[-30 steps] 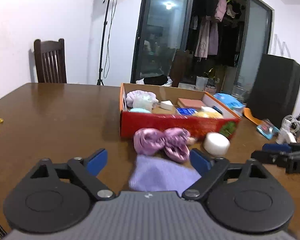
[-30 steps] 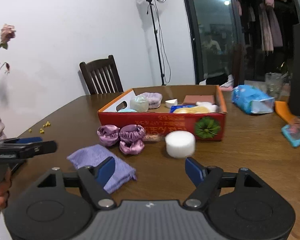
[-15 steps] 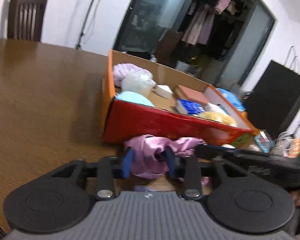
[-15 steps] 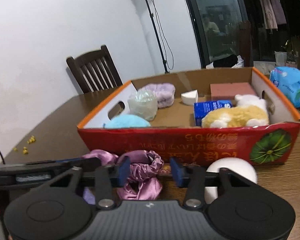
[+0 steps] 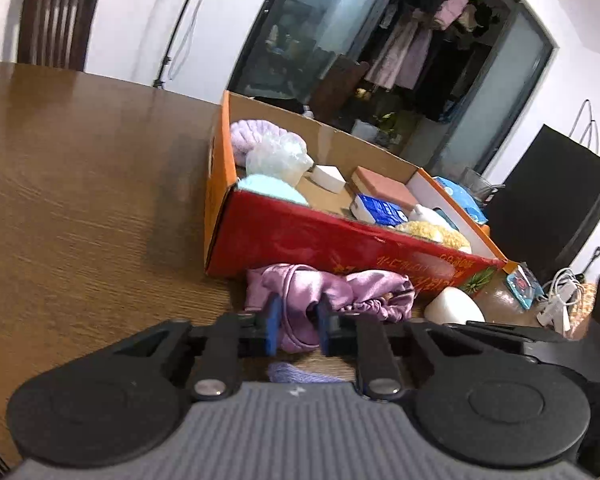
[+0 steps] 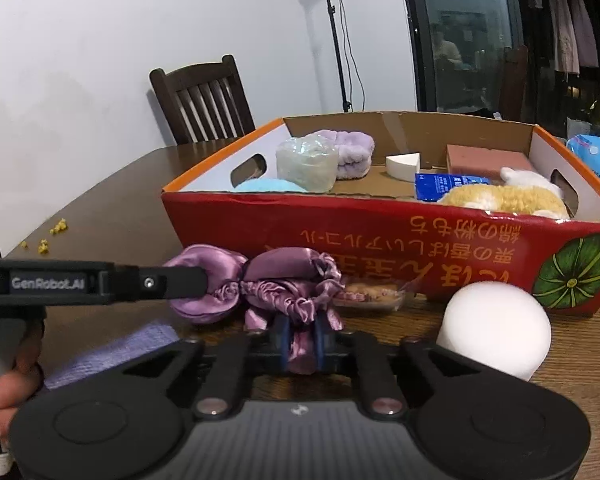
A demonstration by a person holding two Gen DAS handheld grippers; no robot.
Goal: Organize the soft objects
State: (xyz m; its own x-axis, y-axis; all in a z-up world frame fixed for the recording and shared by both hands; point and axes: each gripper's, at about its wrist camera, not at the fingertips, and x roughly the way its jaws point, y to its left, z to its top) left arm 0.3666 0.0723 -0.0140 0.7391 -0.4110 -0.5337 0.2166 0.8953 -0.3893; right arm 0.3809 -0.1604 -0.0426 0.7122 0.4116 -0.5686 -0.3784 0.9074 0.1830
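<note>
Both grippers are at the pick-up step on the purple satin scrunchies (image 6: 284, 284), which lie bunched on the tabletop (image 5: 80, 200) just in front of the red cardboard box (image 6: 380, 240), touching or nearly touching its front wall. The left gripper (image 5: 296, 330) has just been closing and now pinches a fold of the satin between its blue fingers (image 5: 273, 328). The right gripper (image 6: 301, 340) has likewise just been closing and has a narrow strip of the same bundle squeezed between its fingers (image 6: 283, 340). Whether they hold one joined piece or two separate scrunchies I cannot tell.

The next move, as I judge it, is a lift high enough to clear the box's front rim, then a carry forward and a release inside. If it is one piece, both hands would have to rise together, or the fabric will stretch or slip.

Inside the box the open floor lies toward the middle, between the clear plastic bundle (image 6: 306, 164) and the blue packet (image 6: 448, 186) (the yellow plush toy (image 6: 504, 200) crowds the right front corner). In front of the box, the white foam cylinder (image 6: 496, 332) stands near the right gripper on its right, and a lilac cloth (image 6: 112, 352) lies left of it under the left gripper's arm, so a straight upward path looks the freest.
</note>
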